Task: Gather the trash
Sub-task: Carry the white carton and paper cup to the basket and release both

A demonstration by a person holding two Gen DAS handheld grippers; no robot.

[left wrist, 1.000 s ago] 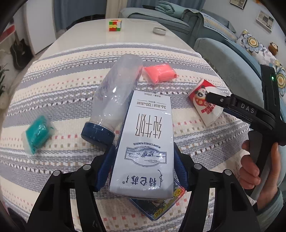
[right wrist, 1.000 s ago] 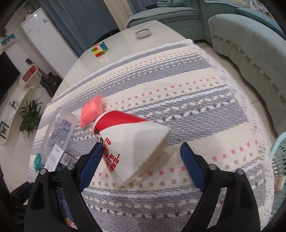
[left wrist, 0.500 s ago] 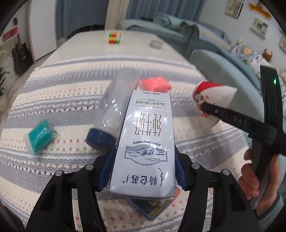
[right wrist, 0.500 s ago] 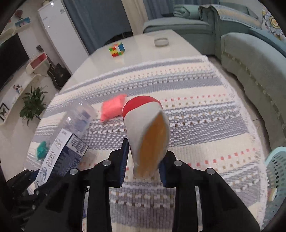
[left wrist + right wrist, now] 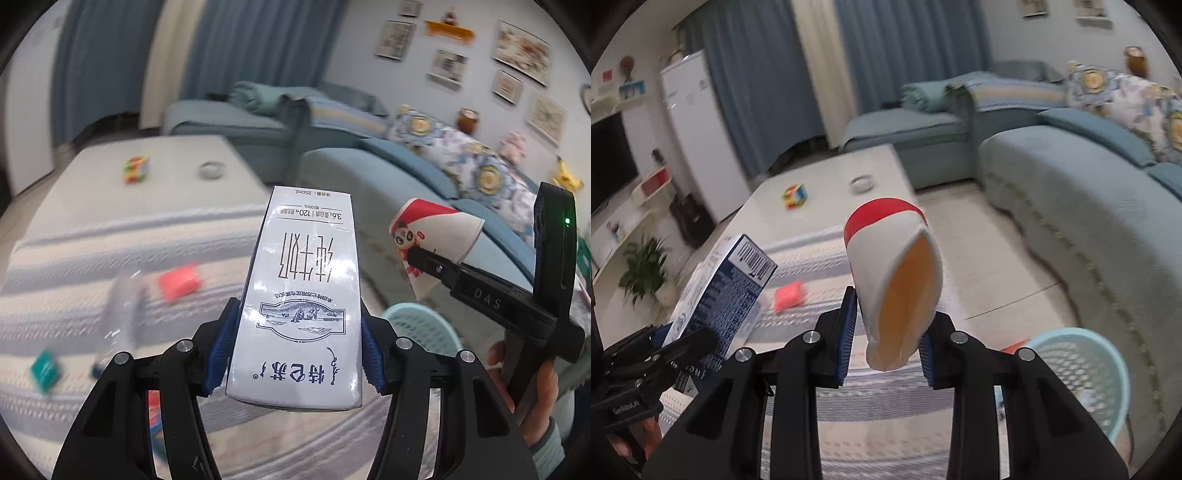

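Gripping one milk carton (image 5: 303,295) – left fingers (image 5: 221,343); one squashed paper cup (image 5: 894,280) – right fingers (image 5: 846,332).

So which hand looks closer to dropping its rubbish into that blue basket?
Probably the right. The right gripper holds the squashed paper cup beside the blue basket; the left gripper with the milk carton sits further away.

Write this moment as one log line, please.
left tool: shut on white rectangular milk carton | right tool: shut on squashed red-and-white paper cup | both lifted | light blue mesh basket: lower right
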